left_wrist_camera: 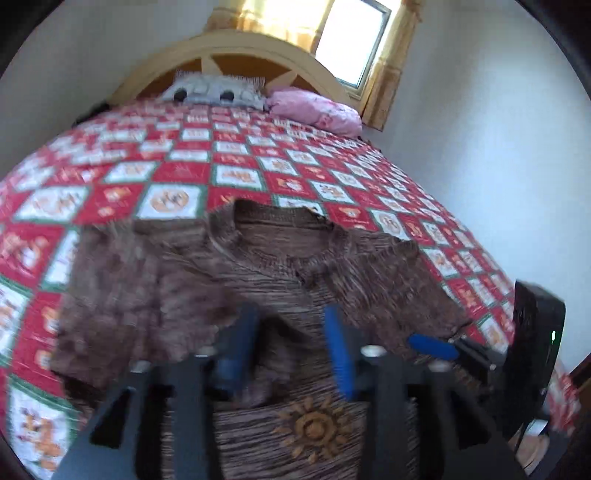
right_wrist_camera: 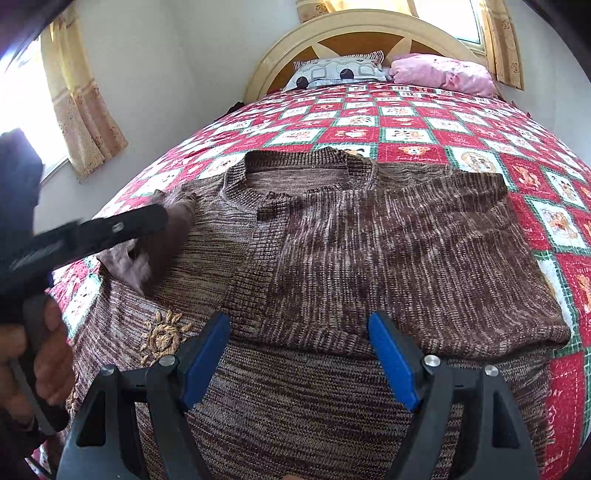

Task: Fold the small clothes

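Observation:
A brown knit sweater (right_wrist_camera: pixel 369 240) with a sun emblem (right_wrist_camera: pixel 162 338) lies face up on the bed; its right sleeve is folded across the chest. My right gripper (right_wrist_camera: pixel 299 332) is open above the sweater's lower body, holding nothing. My left gripper (left_wrist_camera: pixel 291 332) hovers over the sweater (left_wrist_camera: pixel 258 266), jaws apart; in the right wrist view the left gripper (right_wrist_camera: pixel 147 221) sits at the sweater's left sleeve with blurred cloth at its tip. Whether it pinches the sleeve is unclear. The right gripper's blue finger (left_wrist_camera: pixel 432 345) shows at the right of the left wrist view.
The bed has a red, white and green checked quilt (right_wrist_camera: pixel 406 122). A patterned pillow (right_wrist_camera: pixel 340 72) and a pink pillow (right_wrist_camera: pixel 443 72) lie by the arched headboard (right_wrist_camera: pixel 369 26). Curtained windows (right_wrist_camera: pixel 81 103) are at left and behind; white walls flank the bed.

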Demonstrator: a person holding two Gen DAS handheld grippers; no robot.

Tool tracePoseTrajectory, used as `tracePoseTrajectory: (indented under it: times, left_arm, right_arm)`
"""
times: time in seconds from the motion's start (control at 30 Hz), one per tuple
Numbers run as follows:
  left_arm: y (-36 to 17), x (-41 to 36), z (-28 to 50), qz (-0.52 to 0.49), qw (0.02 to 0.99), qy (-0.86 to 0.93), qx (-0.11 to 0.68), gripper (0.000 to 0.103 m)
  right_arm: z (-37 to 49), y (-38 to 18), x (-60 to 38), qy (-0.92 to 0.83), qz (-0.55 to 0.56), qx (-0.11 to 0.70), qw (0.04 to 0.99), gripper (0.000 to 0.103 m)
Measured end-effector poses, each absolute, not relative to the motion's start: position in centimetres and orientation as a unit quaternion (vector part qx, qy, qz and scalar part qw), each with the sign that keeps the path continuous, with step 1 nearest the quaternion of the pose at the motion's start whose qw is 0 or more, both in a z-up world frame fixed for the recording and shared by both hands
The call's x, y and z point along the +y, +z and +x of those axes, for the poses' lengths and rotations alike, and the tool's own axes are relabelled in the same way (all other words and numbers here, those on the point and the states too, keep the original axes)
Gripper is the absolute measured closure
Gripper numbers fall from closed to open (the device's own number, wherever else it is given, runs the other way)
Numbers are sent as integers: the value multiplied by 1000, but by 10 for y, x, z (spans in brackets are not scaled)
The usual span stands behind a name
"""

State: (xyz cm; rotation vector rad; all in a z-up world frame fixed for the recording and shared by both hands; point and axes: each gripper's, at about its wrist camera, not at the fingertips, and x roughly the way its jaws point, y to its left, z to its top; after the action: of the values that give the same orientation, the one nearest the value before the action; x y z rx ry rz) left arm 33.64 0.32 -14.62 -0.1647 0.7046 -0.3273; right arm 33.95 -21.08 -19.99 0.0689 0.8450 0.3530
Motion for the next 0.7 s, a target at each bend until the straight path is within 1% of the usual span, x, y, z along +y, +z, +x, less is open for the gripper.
tracePoseTrajectory:
  times: [0.03, 0.07, 0.13, 0.2, 0.23, 0.37, 0.43, 0.5, 0.53, 0.63, 0.7]
  left_arm:
    - [-140, 7, 327, -59, 934, -144, 322, 32]
    - [-136, 14, 320, -45, 942, -132, 306, 27]
    - [-134, 27, 318, -16, 950, -93, 297, 26]
    - [-143, 50, 323, 36, 947, 3, 320, 26]
    - [-149, 60, 326, 43, 943, 25, 328, 26]
    - [-187, 107, 340, 16, 913, 66, 403, 25]
    - [-192, 119, 341, -25, 909, 42, 414, 25]
    - [-194, 118, 344, -28, 907, 39, 419, 14]
    - [-199, 117, 346, -27, 903, 35, 427, 6]
    - [-202, 117, 349, -37, 900, 29, 434, 3]
    - [-203, 120, 348, -43, 901, 27, 432, 2]
  right_arm:
    - [339, -200, -211, 170, 33, 408, 896, 24]
    - [339, -200, -211, 170, 33, 408, 896, 24]
    - [339, -200, -212, 170, 34, 408, 896, 24]
    - [339, -200, -212, 171, 36, 407, 896, 24]
    - [339, -200, -212, 172, 39, 407, 896, 24]
    - [339, -199, -215, 170, 43, 404, 898, 24]
    - [338, -193, -215, 152, 45, 407, 900, 25]
    - [338, -180, -210, 129, 30, 412, 901, 25]
    - [336, -166, -203, 121, 19, 403, 907, 25]
    - [336, -134, -173, 142, 7, 380, 914, 25]
    - [344, -129, -138, 165, -32, 389, 906, 25]
